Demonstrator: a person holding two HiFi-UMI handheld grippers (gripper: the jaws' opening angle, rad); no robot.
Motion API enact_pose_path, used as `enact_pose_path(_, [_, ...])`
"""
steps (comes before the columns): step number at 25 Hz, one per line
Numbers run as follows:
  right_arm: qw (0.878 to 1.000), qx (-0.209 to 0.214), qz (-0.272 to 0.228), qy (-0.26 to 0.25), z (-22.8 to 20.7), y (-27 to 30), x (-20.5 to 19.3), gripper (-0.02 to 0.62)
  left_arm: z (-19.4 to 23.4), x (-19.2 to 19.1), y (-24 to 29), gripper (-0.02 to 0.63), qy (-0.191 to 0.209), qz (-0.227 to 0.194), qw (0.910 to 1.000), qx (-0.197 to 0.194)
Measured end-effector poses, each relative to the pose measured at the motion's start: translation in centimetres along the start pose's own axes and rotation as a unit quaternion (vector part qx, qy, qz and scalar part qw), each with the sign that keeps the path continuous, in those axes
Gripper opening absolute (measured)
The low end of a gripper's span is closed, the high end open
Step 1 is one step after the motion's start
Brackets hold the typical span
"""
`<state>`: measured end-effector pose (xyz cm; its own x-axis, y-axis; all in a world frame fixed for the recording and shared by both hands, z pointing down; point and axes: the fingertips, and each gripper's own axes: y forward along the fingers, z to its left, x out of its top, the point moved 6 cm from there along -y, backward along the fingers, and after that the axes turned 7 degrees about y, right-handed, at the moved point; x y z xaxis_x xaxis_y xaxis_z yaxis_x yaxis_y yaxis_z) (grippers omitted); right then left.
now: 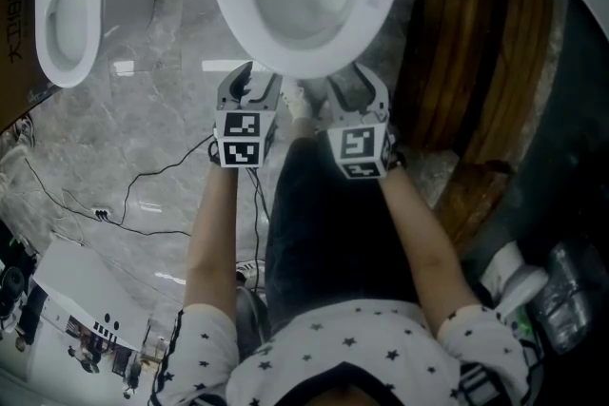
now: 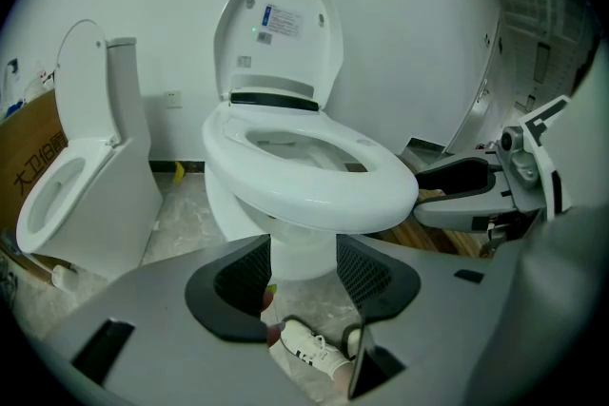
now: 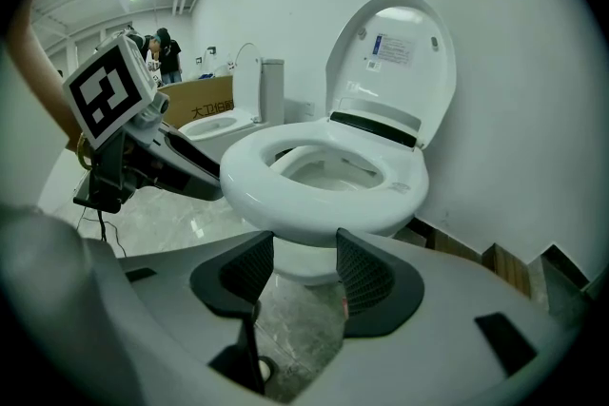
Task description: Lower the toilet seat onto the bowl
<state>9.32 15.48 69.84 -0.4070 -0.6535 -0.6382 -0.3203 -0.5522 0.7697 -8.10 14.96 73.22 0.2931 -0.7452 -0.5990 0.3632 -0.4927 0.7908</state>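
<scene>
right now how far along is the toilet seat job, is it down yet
Done: the seat looks to lie flat on the bowl; only the lid stands upright behind it.
In hand: nothing. The left claw and right claw are both open and empty, held just short of the bowl's front.
Left: apparently nothing for the seat itself.
</scene>
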Motion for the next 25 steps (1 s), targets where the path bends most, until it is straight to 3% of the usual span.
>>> enact_pose_path(25, [0.999, -0.006, 0.036, 0.01, 0.3, 3.4, -2.5, 0.206, 0.6, -2.7, 3.5, 0.216, 0.008, 0.03, 0.9995, -0.011])
